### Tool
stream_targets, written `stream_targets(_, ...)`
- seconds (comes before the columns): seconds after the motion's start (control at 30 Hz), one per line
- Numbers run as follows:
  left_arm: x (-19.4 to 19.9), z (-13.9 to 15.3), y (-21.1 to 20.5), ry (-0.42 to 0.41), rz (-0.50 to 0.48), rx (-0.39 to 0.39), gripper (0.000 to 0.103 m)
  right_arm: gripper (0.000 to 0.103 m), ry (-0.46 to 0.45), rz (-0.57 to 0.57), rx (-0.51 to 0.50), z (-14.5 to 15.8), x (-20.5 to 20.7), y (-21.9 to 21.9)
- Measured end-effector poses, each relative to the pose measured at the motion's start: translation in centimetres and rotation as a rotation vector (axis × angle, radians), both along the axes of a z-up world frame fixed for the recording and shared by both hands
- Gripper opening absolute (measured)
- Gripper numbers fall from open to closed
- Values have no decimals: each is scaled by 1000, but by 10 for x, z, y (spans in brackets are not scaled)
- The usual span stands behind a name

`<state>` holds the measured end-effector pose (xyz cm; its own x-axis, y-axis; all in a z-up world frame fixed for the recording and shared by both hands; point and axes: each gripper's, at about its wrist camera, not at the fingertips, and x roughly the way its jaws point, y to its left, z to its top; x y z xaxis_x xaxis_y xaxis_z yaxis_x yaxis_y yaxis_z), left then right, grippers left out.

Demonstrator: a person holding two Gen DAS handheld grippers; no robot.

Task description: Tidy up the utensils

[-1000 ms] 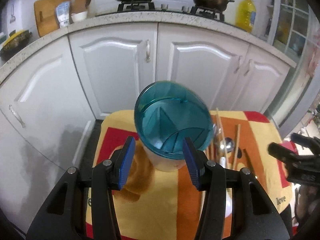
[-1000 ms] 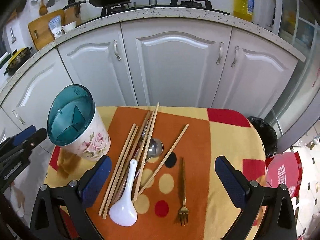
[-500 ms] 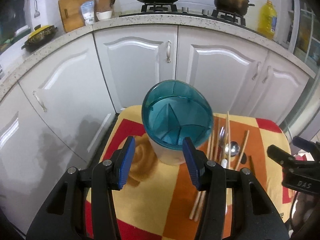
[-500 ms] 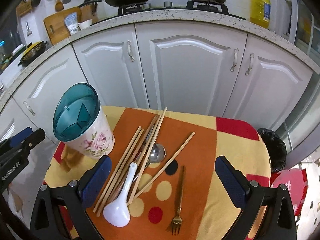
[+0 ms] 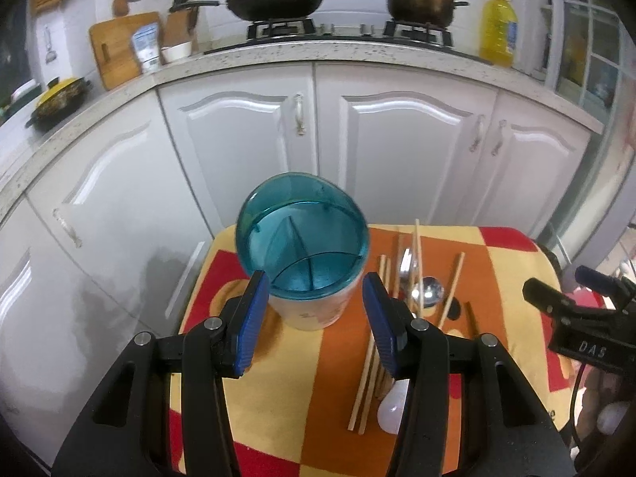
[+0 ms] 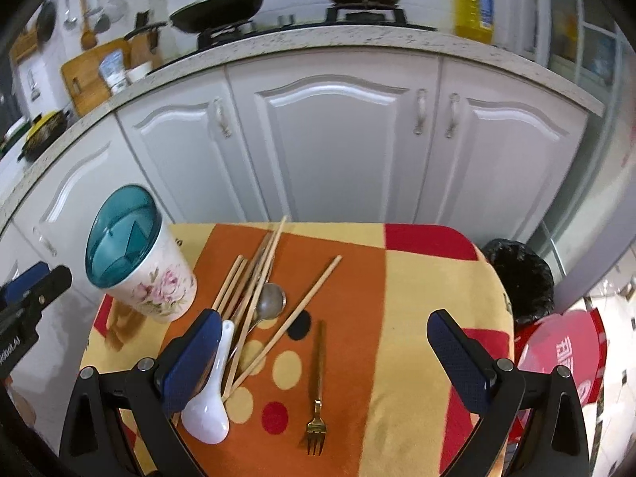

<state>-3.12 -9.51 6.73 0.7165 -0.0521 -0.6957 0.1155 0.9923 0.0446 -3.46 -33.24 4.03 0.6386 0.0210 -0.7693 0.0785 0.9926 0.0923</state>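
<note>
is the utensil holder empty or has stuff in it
Empty: the utensil holder shows only bare teal dividers inside, with chopsticks lying on the tablecloth.

both wrist views tilt down over the small table (image 5: 302, 417) toward white cabinets (image 6: 334, 139) — left close behind the utensil holder (image 5: 302, 254), right above the strewn utensils — sharing holder, chopsticks (image 6: 254, 286).

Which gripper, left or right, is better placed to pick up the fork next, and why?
Right. The right gripper hangs open above the fork, which lies alone on the cloth between its fingers. The left gripper is lined up on the cup, away from the fork.
</note>
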Motion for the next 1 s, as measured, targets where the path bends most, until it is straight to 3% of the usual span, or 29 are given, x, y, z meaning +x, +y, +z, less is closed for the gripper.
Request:
stream_targets(0.7,-28,11,-10,-27,-93,-83,48,103,-65,-29,-17,26,-39,-5)
stream_targets(1.0,-41,17,-14,-48,-106,-76,48,103,-88,-18,-15,34,-54,-1)
